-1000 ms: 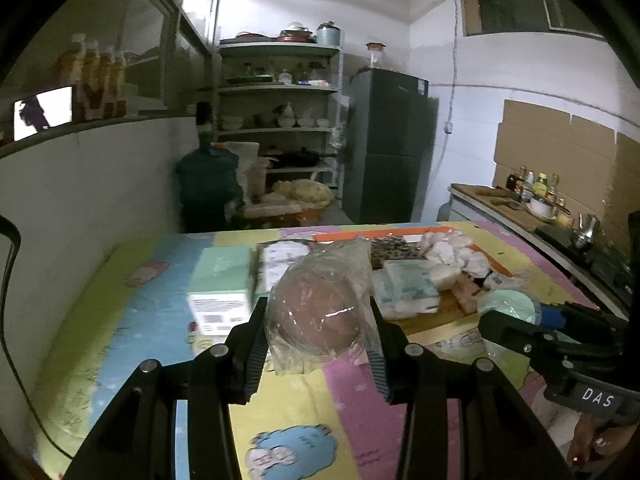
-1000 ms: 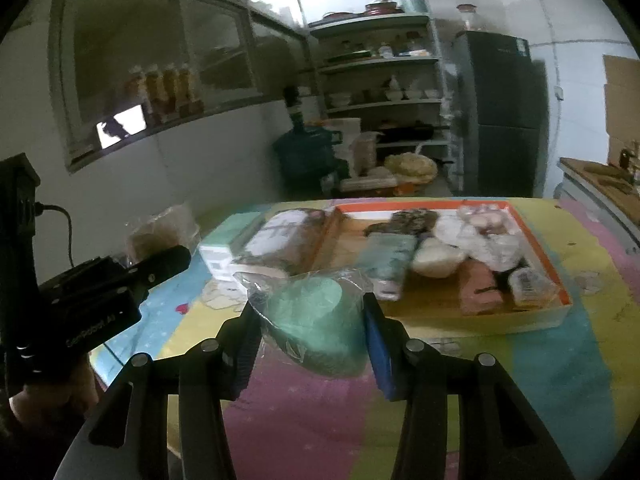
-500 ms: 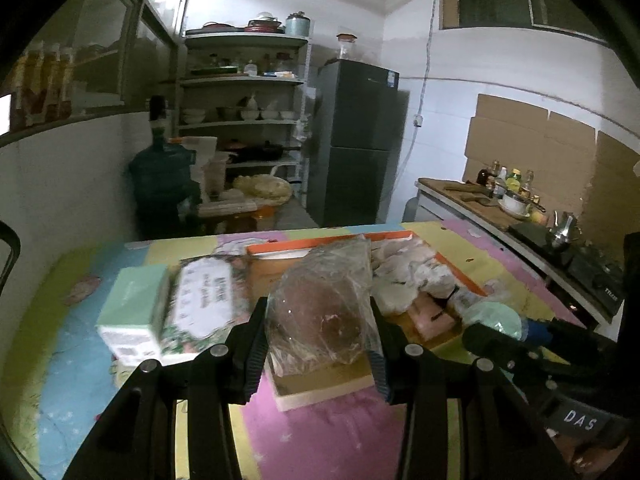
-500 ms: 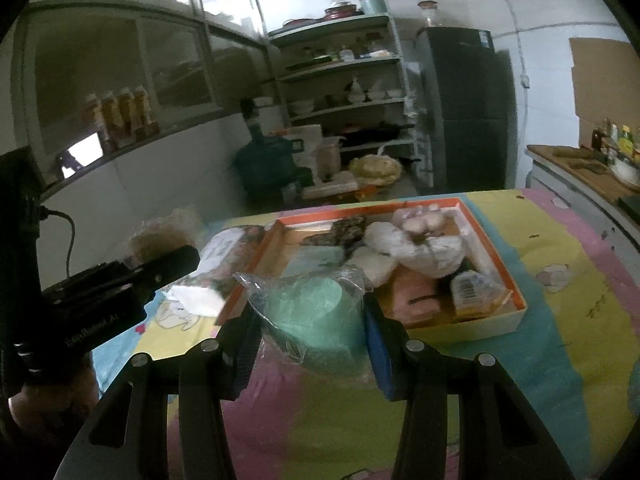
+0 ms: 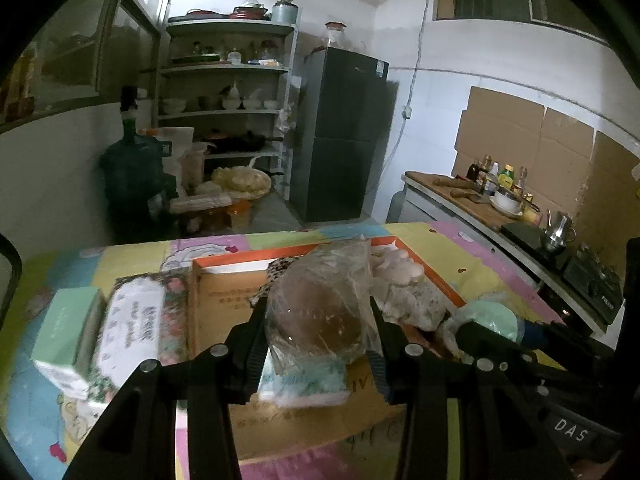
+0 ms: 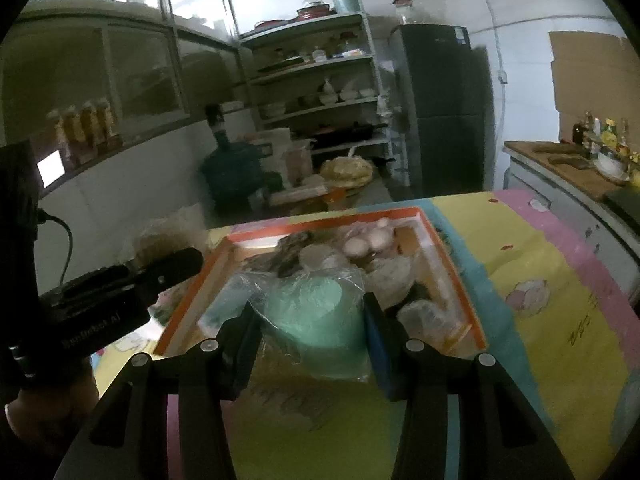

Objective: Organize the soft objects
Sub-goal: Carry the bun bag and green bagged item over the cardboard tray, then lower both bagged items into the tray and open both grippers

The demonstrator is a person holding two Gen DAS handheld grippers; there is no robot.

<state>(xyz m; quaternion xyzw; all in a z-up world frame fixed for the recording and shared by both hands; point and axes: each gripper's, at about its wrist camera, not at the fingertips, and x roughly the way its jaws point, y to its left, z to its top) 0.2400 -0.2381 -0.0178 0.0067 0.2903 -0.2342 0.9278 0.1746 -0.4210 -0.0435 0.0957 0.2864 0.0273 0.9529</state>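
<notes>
Left tongs squeeze brown bag; right tongs squeeze green bag. Both moved from tabletop to over box. Drop next.

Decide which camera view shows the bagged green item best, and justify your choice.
The right wrist view: the bagged green item sits centred and close between the right gripper fingers, above the orange-rimmed box. The left wrist view shows only part of it at the right, behind the other gripper's fingers.
</notes>
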